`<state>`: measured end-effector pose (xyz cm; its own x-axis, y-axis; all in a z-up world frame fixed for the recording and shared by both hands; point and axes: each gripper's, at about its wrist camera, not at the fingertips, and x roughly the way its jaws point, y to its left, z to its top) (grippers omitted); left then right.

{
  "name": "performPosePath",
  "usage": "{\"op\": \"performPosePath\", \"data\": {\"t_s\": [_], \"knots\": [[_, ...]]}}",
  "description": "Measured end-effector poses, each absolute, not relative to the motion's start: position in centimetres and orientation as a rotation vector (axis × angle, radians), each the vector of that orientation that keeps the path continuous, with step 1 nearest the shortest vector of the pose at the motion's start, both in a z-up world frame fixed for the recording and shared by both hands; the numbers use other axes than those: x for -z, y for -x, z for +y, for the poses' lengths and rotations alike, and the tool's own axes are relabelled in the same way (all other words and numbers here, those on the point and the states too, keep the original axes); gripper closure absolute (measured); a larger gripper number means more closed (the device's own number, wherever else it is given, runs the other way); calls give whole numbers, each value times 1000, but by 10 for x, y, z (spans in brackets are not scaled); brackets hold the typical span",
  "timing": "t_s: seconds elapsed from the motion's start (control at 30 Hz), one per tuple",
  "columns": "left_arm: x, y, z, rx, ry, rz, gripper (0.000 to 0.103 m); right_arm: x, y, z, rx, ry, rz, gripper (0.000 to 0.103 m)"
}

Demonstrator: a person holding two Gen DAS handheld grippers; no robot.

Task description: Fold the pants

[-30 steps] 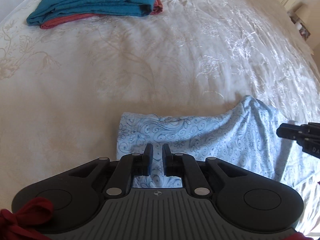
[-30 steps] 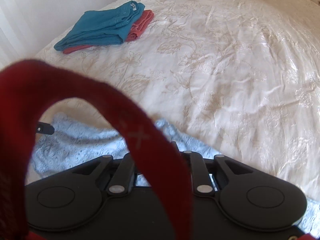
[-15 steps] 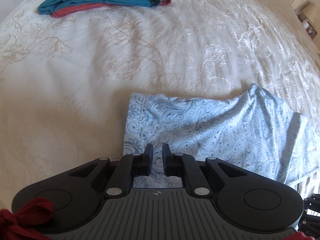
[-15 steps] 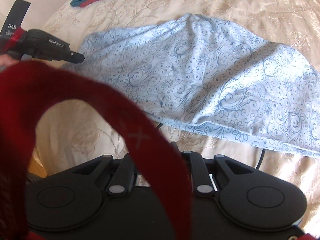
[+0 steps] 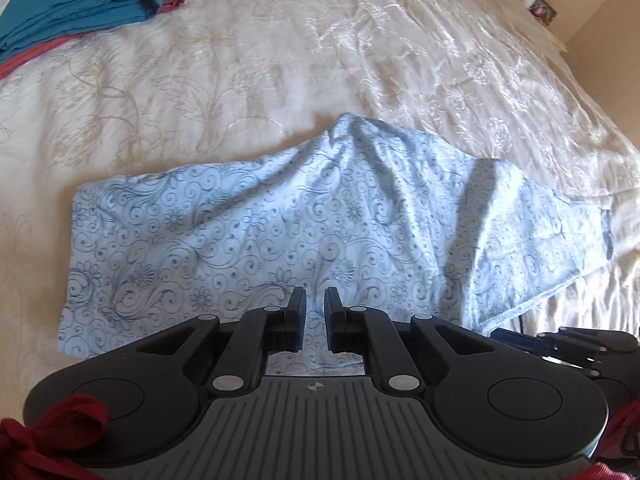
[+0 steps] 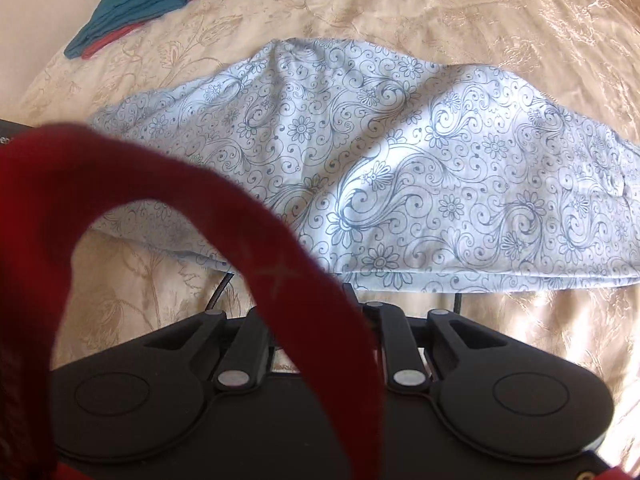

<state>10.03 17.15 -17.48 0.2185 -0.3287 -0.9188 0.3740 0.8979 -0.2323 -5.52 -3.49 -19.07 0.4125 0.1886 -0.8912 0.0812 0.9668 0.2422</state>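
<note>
The light-blue swirl-print pants [image 5: 280, 232] lie folded in a wide band across the cream bedspread [image 5: 360, 60], with a raised peak at the far edge. My left gripper [image 5: 314, 306] hovers over their near edge, jaws a narrow gap apart with nothing pinched. The right gripper [image 5: 516, 338] shows at the lower right, beside the pants' near right corner. In the right wrist view the pants [image 6: 400, 160] fill the middle. A red strap [image 6: 280, 272] hides that gripper's fingers [image 6: 374, 312], so its state is unclear.
A folded stack of teal and red garments [image 5: 84, 4] lies at the far left of the bed. A bedside stand with small items [image 5: 536, 0] sits at the far right. Dark cable [image 6: 222, 286] pokes out under the pants' near edge.
The left gripper slid right along the pants, so the whole folded band now shows. The right view swung down from the open bed onto the pants, and that gripper now sits at the near right corner.
</note>
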Motion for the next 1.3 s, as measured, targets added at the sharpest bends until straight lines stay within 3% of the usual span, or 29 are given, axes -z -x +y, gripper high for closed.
{"op": "performPosePath", "data": {"t_s": [0.2,0.33,0.43,1.03,1.23,1.3], "knots": [[184,-88,126,537,-52,1268,92,175,83,-106,150,-388,1046,76],[202,-83,103,509,-69,1320,92,183,87,-153,234,-434,1047,66],[220,-80,96,459,-134,1386,92,190,83,-170,218,-460,1058,66],[221,-86,113,372,-99,1418,92,226,65,-160,156,-800,1135,65],[221,-85,110,383,-102,1415,92,227,64,-162,212,-876,1072,66],[221,-84,112,388,-100,1414,92,226,62,-161,227,-861,1064,71]]}}
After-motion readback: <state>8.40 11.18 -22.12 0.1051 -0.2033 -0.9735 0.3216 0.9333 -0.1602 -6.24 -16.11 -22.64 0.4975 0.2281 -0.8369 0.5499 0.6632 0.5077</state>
